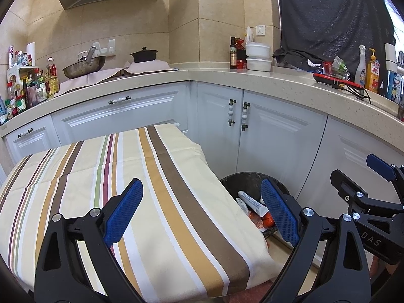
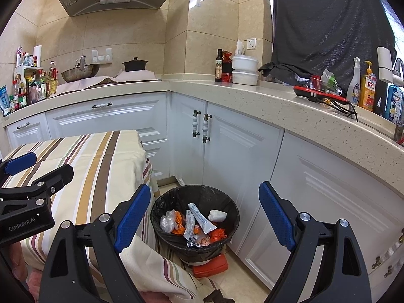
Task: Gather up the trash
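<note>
Beside the striped table (image 2: 96, 156) we hold both grippers spread, empty: left gripper (image 1: 202, 212), right gripper (image 2: 204, 214). Trash (image 2: 194, 223) sits in the black bin (image 2: 161, 207); table looks clear, so we check edges before stopping.

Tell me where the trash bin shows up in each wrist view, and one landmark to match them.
Left wrist: the trash bin sits lower right of centre, half hidden behind the striped table and the gripper's right finger.
Right wrist: the bin is bottom centre, in full view between the two fingers, with trash inside.
Shared landmark: the paired cabinet handles above the bin.
</note>
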Available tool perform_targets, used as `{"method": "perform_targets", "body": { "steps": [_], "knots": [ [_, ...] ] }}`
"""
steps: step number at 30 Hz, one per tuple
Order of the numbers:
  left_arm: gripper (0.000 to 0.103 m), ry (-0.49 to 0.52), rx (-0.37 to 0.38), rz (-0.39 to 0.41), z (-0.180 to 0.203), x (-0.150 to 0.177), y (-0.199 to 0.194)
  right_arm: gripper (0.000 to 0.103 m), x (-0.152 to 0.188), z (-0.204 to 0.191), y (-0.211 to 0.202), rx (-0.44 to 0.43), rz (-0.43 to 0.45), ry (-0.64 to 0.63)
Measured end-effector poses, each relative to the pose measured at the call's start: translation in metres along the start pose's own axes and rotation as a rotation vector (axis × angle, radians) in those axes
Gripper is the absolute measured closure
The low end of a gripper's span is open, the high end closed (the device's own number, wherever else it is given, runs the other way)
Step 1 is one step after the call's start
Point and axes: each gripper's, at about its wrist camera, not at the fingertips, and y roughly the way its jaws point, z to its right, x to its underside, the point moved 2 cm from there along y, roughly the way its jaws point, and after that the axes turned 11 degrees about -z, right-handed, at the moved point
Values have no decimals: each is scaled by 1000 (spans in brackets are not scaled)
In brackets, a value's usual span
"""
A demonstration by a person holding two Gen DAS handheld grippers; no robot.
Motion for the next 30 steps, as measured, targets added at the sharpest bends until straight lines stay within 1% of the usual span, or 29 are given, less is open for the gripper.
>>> {"method": "perform_targets", "body": {
  "steps": [12,13,14,15,20,30],
  "knots": [
    [11,-8,-7,-3,-3,1,0,18,1,2,-2,1,1,-1],
    [10,-9,-7,-3,-4,1,0,18,1,2,-2,1,1,-1],
    [6,-8,-5,-4,-4,0,0,18,1,2,-3,0,1,-1],
    [5,-8,-6,-3,-4,1,0,18,1,1,-2,1,0,-1],
    [5,1,-2,7,-4,0,-1,18,1,2,-2,0,-4,-2],
    [5,-6,7,-6,-3,2,3,18,0,2,1,-2,-9,-5]
  ]
}}
